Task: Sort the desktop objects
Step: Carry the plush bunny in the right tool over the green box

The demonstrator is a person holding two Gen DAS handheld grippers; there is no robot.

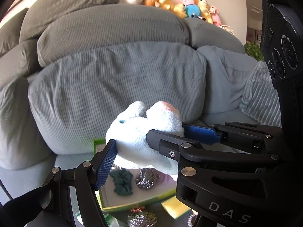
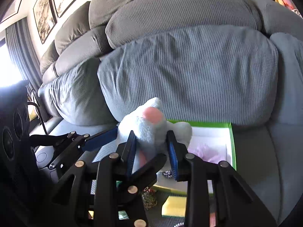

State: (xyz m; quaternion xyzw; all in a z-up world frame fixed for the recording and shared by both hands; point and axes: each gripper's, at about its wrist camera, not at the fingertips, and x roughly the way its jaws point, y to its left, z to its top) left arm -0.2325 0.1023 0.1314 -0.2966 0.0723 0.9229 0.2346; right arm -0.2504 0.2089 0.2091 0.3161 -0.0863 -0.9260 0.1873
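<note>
A white plush toy with a pink patch and a teal eye hangs in the air above a green-rimmed box. My left gripper is shut on the toy's wide body, one blue pad pressing its left side. My right gripper is shut on a narrower part of the same plush toy, with a pad on each side. In the left wrist view the right gripper's fingers reach in from the right. In the right wrist view the left gripper's fingers come in from the left.
The box holds a dark green scrunchie, a steel scourer and something pink and fluffy. In front of it lie a yellow sponge and another scourer. A grey sofa fills the background, with stuffed toys on its back.
</note>
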